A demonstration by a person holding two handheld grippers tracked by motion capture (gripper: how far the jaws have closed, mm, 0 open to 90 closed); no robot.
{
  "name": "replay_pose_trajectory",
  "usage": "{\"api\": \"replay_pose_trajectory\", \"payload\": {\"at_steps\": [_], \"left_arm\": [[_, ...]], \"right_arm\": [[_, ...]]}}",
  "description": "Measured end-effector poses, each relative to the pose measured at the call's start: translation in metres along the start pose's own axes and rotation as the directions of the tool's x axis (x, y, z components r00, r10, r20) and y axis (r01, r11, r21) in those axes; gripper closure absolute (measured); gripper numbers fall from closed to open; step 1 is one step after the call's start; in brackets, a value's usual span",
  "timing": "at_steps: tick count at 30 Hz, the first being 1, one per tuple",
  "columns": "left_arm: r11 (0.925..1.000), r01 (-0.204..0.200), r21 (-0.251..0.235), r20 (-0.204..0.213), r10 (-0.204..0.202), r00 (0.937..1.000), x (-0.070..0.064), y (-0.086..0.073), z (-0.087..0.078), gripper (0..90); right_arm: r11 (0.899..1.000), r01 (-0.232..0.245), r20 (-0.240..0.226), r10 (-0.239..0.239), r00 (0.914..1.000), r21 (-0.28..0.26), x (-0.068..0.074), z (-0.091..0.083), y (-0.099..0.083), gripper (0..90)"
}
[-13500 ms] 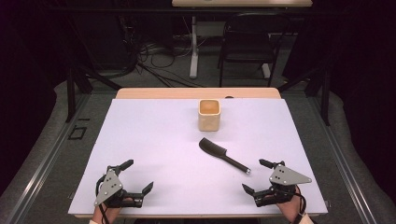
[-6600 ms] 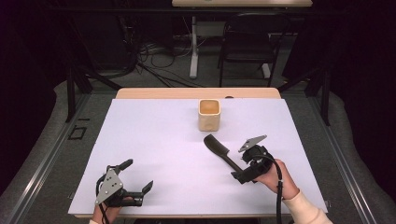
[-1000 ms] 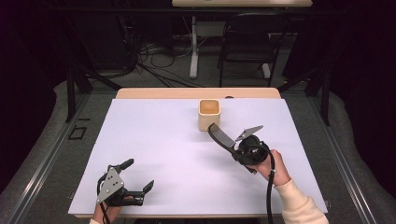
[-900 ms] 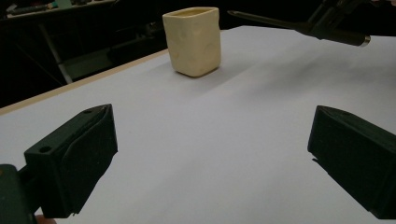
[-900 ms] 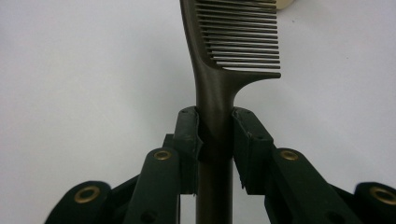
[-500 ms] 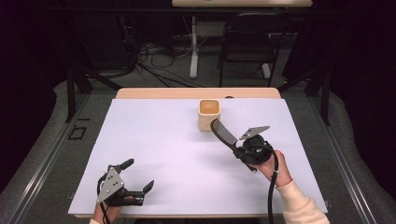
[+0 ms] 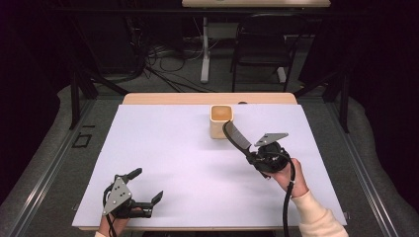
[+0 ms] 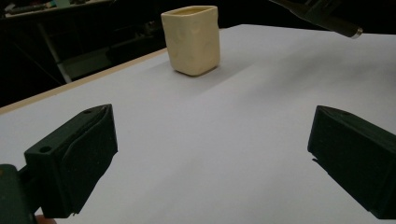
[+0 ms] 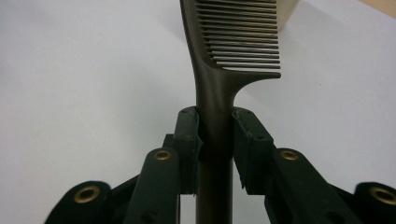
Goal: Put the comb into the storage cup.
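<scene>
comb (image 9: 219,88): dark, matte plastic, fine even teeth, slim rounded handle; clamped at the handle by right gripper (image 7: 258,159), held aloft and tilted, toothed end just over the near rim of the cup (image 7: 221,121). cup: cream, squarish, slightly dimpled walls, open top, upright on white sheet (image 7: 178,163). left gripper (image 7: 143,188): released, jaws wide, empty, well short of the cup and to its left. risks, judged: smooth handle pivoting in a narrow pinch; teeth catching the rim; light cup tipping if nudged.
</scene>
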State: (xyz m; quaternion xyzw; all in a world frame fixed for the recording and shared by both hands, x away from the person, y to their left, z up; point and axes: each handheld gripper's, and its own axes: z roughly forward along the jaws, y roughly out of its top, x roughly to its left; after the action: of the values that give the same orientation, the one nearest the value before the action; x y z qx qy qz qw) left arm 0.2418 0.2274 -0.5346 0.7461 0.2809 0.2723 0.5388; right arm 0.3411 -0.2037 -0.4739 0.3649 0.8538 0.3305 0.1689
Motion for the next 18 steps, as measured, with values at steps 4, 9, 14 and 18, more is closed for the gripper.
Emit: {"api": "replay_pose_trajectory", "payload": {"at_steps": [4,9,14,18], "left_arm": [[1.0000,-0.004,0.002,0.001,0.004,1.0000,-0.0001,0.0001,0.0000,1.3],[1.0000,-0.001,0.001,0.002,0.001,1.0000,-0.0001,0.0000,0.0002,1.3],[1.0000,-0.003,0.000,-0.001,0.003,1.0000,0.0000,0.0001,0.0001,1.4],[1.0000,-0.002,0.001,0.001,0.002,1.0000,-0.0001,0.0001,0.0001,1.4]], "right_arm": [[1.000,0.000,0.000,0.000,1.0000,-0.016,-0.0004,-0.0019,0.0012,72.6],[0.999,-0.003,0.010,0.004,0.9999,-0.040,-0.0022,-0.0046,0.0029,72.6],[0.998,-0.006,0.022,0.007,0.9997,-0.065,-0.0030,-0.0056,0.0036,72.6],[0.997,-0.008,0.025,0.010,0.9996,-0.076,-0.0031,-0.0035,0.0039,72.6]]}}
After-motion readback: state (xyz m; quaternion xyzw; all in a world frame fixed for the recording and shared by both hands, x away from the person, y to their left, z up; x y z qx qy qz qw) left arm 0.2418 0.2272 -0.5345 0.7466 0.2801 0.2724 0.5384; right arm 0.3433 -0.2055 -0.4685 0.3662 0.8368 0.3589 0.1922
